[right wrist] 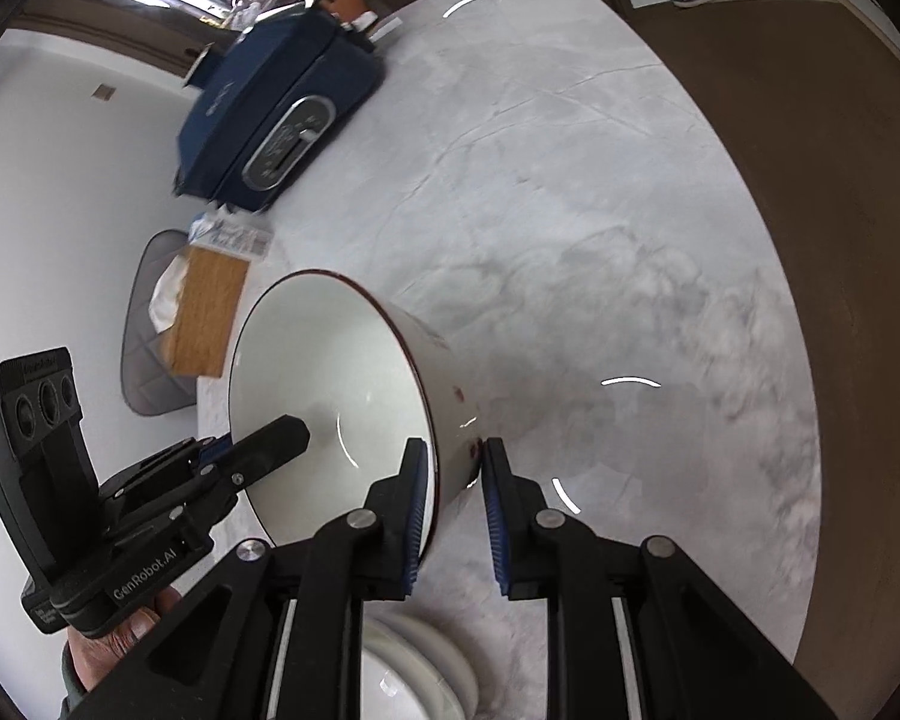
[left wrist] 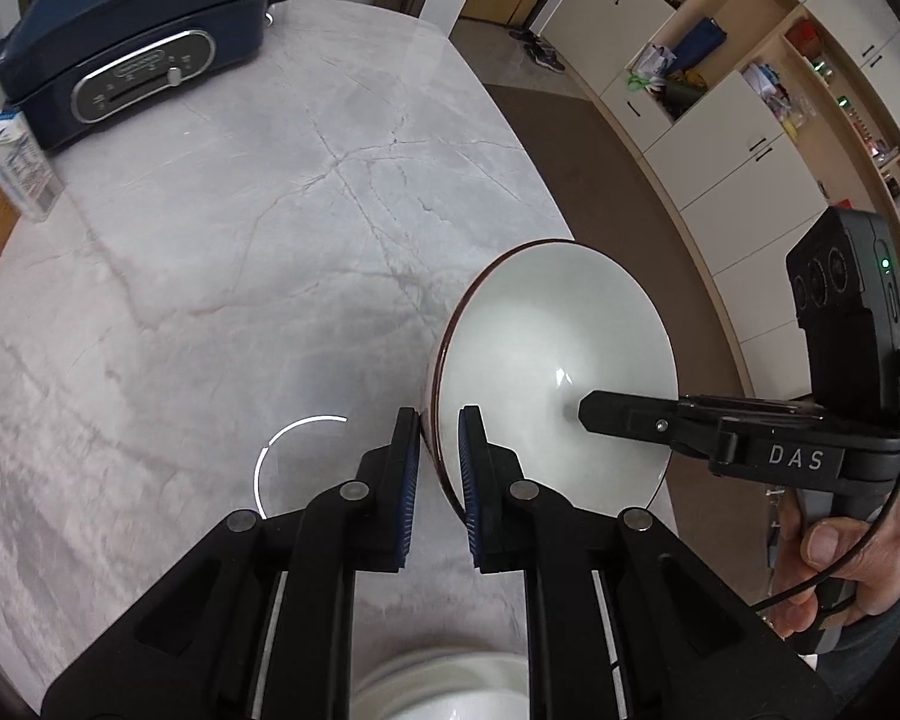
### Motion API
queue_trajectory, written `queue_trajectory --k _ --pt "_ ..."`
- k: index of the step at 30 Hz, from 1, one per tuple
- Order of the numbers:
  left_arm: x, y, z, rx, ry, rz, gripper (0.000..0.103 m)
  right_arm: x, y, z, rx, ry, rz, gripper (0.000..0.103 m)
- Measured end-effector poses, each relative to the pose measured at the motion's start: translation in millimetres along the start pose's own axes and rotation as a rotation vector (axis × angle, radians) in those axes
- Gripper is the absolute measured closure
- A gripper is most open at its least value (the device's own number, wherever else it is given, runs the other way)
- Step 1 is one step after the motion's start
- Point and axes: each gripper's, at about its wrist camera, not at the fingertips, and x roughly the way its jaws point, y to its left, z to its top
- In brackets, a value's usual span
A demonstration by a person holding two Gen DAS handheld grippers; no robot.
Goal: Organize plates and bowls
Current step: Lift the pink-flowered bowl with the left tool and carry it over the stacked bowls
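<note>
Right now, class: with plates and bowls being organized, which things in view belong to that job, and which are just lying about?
Belongs to the job:
- white bowl, gripped at its rim by both the left gripper and the right gripper
- stacked white dishes below the grippers

Just lying about:
- blue appliance
- small carton
- tissue box
- marble table

Readable lettering on both grippers
We read "DAS" on the right gripper [left wrist: 624, 414] and "GenRobot.AI" on the left gripper [right wrist: 270, 441]; the appliance [left wrist: 132, 42] brand is illegible.
</note>
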Motion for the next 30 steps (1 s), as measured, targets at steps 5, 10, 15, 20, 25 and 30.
queue_trajectory --k 5,10,15,20,25,30 --pt "-41 -4 -45 0.004 -0.016 -0.008 0.092 -18 27 -41 -0.029 0.004 0.017 0.081" --pt "-72 -1 -105 -0.012 -0.006 -0.020 0.092 -31 49 -83 -0.060 0.006 0.016 0.080" --pt "-82 8 -162 -0.050 0.023 -0.026 0.092 -25 66 -128 -0.106 0.027 -0.017 0.080" --pt "-80 17 -213 -0.094 0.064 -0.022 0.092 -8 69 -163 -0.112 0.074 -0.030 0.080" --pt "-66 23 -240 -0.120 0.103 -0.011 0.092 7 69 -186 -0.118 0.111 -0.061 0.081" --pt "-57 24 -253 -0.128 0.131 -0.001 0.092 21 66 -197 -0.126 0.142 -0.092 0.081"
